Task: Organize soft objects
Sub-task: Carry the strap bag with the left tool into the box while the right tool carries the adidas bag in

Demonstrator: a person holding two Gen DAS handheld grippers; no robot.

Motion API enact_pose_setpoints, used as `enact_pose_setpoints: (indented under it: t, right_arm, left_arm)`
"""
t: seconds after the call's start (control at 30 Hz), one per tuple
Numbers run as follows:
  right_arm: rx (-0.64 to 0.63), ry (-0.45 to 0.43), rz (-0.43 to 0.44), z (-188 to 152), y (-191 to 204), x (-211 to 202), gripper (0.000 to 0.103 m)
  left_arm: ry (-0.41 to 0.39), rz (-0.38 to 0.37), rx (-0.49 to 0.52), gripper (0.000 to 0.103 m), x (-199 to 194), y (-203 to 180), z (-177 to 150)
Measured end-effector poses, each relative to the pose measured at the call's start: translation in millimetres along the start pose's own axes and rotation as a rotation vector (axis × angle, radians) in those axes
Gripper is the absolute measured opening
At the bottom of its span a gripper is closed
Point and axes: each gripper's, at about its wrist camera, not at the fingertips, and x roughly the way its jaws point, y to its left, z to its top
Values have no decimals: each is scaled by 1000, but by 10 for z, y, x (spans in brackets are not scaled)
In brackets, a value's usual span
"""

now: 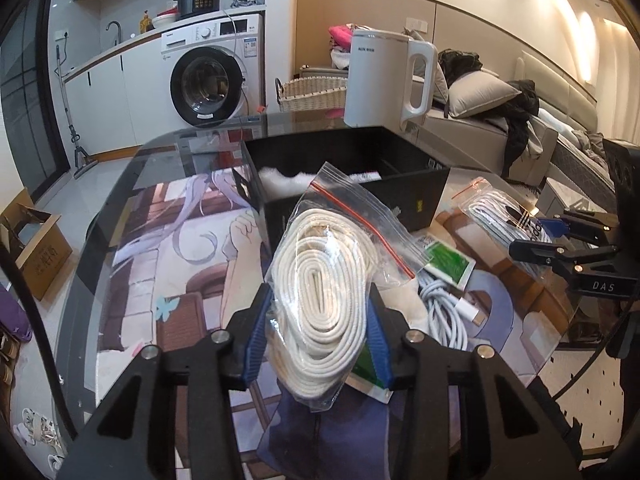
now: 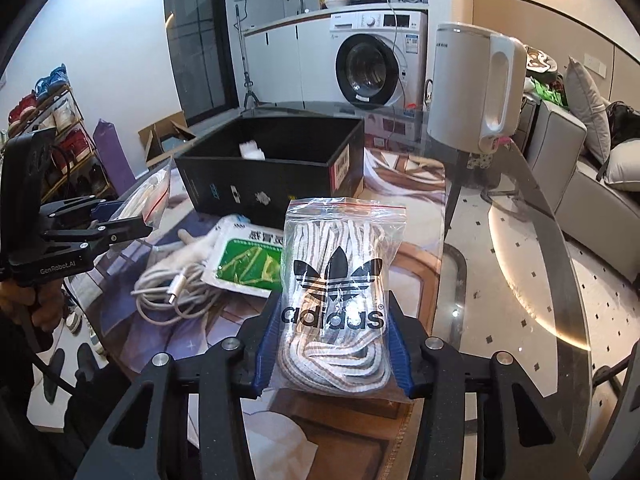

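Observation:
My left gripper [image 1: 318,332] is shut on a clear zip bag of white laces [image 1: 324,280], lifted a little above the table. My right gripper [image 2: 334,344] is shut on a clear zip bag of striped laces with a black logo [image 2: 336,288], also raised. Behind both stands an open black box [image 1: 352,184] [image 2: 276,168] with something white inside. In the left wrist view the right gripper [image 1: 560,240] shows at the right with its bag [image 1: 500,216]. In the right wrist view the left gripper [image 2: 108,224] shows at the left with its bag [image 2: 148,196].
A coiled white cable [image 2: 176,288] [image 1: 444,312] and a green-and-white sachet [image 2: 248,264] [image 1: 448,264] lie on the printed mat in front of the box. A white kettle [image 1: 384,80] [image 2: 472,84] stands behind the box. The glass table's curved edge [image 2: 552,240] runs at the right.

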Motion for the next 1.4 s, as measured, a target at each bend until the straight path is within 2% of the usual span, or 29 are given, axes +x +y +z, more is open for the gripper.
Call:
enact_pose_setpoints:
  t: [0.23,0.83,1.4]
  right_arm:
    - [-5,-53,16,152,57,-133,48]
    - [-16,-116,9,479,125,-232,48]
    - [-41,-140,22,808,199,-92,48]
  left_arm:
    - [-36,13,-29,43,-60,30,157]
    - [-79,27,-45,43,-137,23,407]
    - [-85,42,-42,43,-15,21,650]
